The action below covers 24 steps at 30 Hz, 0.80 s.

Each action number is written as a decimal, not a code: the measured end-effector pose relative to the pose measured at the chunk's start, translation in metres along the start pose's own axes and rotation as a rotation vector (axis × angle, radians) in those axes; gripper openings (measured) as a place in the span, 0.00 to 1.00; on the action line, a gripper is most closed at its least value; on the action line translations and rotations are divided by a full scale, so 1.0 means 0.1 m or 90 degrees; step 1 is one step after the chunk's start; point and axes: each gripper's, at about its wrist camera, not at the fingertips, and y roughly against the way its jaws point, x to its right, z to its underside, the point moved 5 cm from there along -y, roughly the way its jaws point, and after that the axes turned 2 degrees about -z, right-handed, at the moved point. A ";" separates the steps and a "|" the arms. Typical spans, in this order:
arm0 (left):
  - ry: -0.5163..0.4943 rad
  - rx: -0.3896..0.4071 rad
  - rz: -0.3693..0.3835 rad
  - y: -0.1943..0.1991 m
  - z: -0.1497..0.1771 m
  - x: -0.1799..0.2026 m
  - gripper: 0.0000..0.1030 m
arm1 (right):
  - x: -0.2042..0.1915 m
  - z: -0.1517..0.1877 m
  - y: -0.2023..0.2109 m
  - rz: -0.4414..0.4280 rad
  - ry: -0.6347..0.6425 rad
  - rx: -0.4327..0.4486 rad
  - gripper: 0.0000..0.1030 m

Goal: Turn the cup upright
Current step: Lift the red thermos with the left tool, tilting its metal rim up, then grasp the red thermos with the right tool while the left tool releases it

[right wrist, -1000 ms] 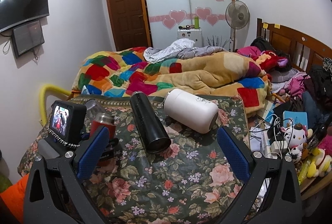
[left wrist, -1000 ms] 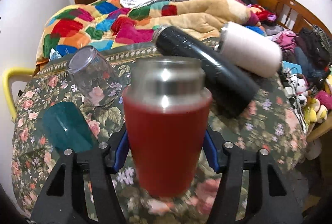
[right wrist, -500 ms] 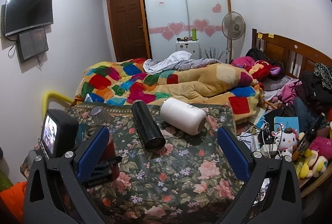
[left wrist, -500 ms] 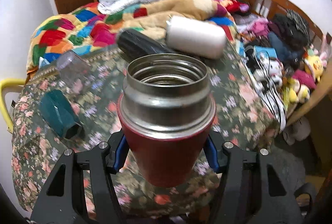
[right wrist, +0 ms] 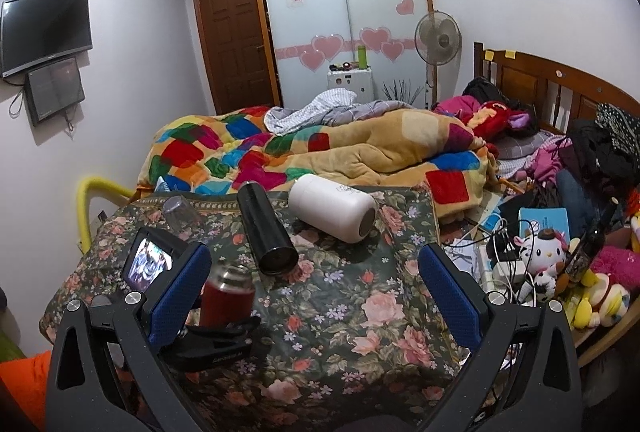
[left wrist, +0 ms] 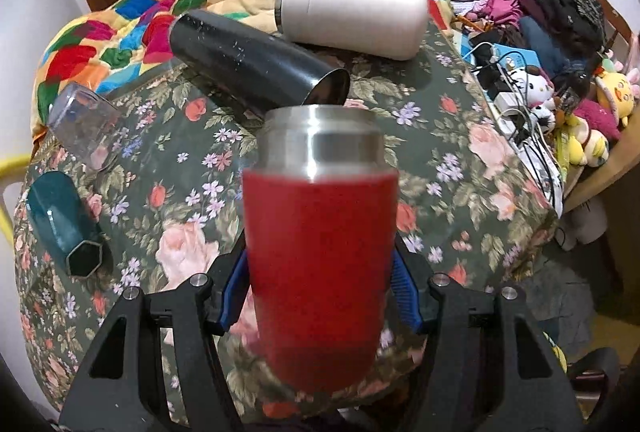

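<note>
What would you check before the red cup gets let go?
1. Red cup upright, steel mouth on top: ok.
2. Left tool clamped on the cup's sides: ok.
3. Cup's base resting on the floral cloth: cannot tell; the base is hidden in both views.
4. Room around the cup: ok; the black flask lies just behind, apart from it.
5. Right tool out of the way: ok; it is open and holds nothing.
6. Other cups to flip: not ok; the white flask, glass and teal cup lie on their sides.
</note>
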 end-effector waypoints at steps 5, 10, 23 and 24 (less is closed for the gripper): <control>0.033 -0.037 0.019 -0.23 0.00 -0.08 0.60 | 0.04 0.05 -0.07 0.004 -0.005 -0.018 1.00; 0.030 -0.029 0.020 -0.22 0.00 -0.08 0.60 | 0.04 0.09 -0.16 0.006 -0.003 -0.040 1.00; 0.060 0.108 0.031 0.71 0.04 -0.34 0.66 | -0.11 0.03 -0.21 -0.001 0.005 -0.059 1.00; 0.067 0.130 0.019 0.83 0.07 -0.42 0.68 | -0.14 0.03 -0.24 -0.003 0.005 -0.063 1.00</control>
